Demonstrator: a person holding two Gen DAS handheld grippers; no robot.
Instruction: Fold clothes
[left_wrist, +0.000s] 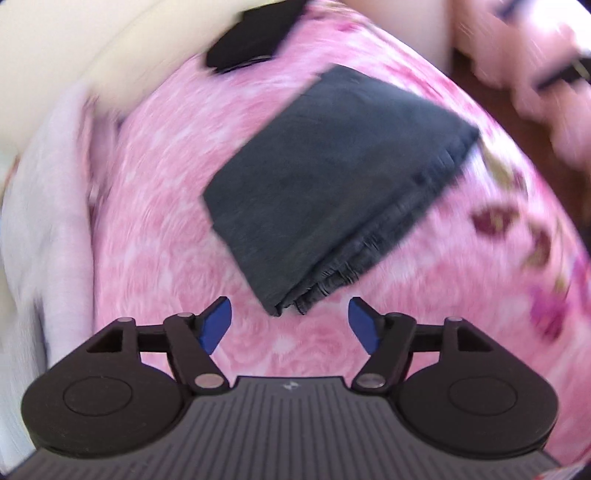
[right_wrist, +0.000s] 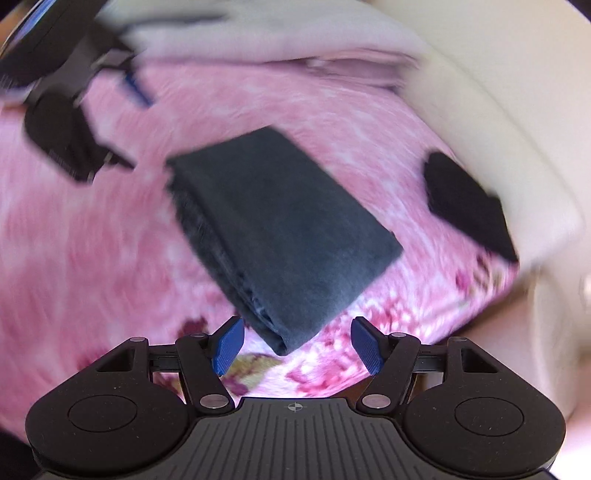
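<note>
One folded dark grey garment (left_wrist: 332, 184) lies flat on the pink flowered blanket (left_wrist: 155, 192), its stacked edges showing along one side. Two grippers are in view. The left gripper (left_wrist: 290, 325) hangs above the blanket with its blue fingers (left_wrist: 216, 325) spread wide and nothing between them; the garment's nearest corner sits just beyond the tips. The right gripper (right_wrist: 297, 345) is likewise spread and empty, the garment's corner (right_wrist: 282, 345) lying between its tips (not pinched). One smaller black item (right_wrist: 465, 206) rests near the blanket's edge, well apart. One pale pink cloth (right_wrist: 280, 44) is bunched along the far side.
</note>
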